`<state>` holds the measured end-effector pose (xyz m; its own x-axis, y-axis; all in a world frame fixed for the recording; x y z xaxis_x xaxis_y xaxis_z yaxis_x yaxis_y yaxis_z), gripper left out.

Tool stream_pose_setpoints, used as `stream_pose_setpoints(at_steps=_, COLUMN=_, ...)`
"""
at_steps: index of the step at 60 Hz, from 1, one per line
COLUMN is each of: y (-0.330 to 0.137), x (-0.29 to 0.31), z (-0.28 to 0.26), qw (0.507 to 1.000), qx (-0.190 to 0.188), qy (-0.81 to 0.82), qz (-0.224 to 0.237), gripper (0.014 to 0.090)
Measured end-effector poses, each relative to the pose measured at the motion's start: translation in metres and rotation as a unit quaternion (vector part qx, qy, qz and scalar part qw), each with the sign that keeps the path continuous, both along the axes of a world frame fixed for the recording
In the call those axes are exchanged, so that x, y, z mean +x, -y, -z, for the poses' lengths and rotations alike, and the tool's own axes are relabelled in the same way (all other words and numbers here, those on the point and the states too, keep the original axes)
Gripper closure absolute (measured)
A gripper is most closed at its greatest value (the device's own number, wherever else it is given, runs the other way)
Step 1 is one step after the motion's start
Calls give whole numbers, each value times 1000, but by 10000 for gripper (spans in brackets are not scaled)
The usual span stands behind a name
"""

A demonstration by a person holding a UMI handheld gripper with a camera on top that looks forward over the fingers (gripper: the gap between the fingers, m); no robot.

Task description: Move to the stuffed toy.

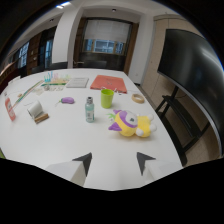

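Observation:
A yellow and purple stuffed toy point(130, 124) lies on its side on the white table point(65, 135), ahead of my fingers and a little to the right. My gripper point(114, 163) is open, its two dark fingertips point(84, 162) hovering above the table's near part with nothing between them. A stretch of bare tabletop separates the fingers from the toy.
A small clear bottle with a teal cap point(89, 110) stands left of the toy, a green cup point(107, 98) behind it. Farther off lie a red folder point(108, 83), a purple object point(67, 100), a tape roll point(34, 109) and a tape ring point(138, 98). A dark screen on a stand point(187, 65) is right of the table.

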<state>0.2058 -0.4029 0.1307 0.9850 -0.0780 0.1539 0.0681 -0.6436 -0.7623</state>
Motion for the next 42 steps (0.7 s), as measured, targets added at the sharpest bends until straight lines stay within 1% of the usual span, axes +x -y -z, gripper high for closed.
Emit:
stream_pose_setpoints(at_steps=9, y=-53, x=67, z=15, qw=1000, qx=-4, qy=2, qz=11, gripper=197)
stream_pose_setpoints(at_steps=20, y=-104, x=98, z=29, qw=1000, qx=-12, qy=-17, qz=8, gripper=194)
stream_pose_setpoints(at_steps=29, y=-123, x=105, z=35, qw=999, qx=-15, qy=-32, qz=2, gripper=189)
stream_pose_setpoints(at_steps=42, y=-129, x=110, z=39, qw=999, qx=-19, qy=-40, qz=-2, gripper=194)
